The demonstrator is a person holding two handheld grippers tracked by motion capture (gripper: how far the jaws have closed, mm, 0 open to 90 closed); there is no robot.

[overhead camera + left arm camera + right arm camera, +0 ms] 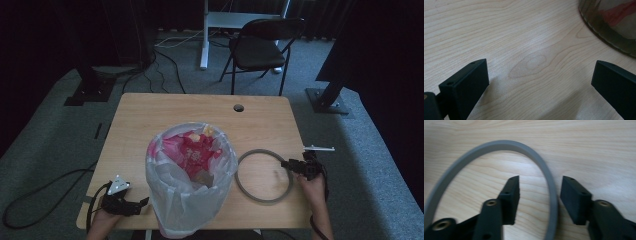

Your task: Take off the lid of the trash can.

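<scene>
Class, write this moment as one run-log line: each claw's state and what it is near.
left claw: open, over bare table | right claw: open, astride grey ring, pads clear | lined bin: upright between

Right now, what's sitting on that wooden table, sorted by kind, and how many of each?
Bins lined with a clear plastic bag, pink and yellow scraps inside: 1
Loose grey plastic rings lying flat: 1
Black two-jaw grippers held in a person's hands: 2 (left gripper, right gripper)
Total: 4
</scene>
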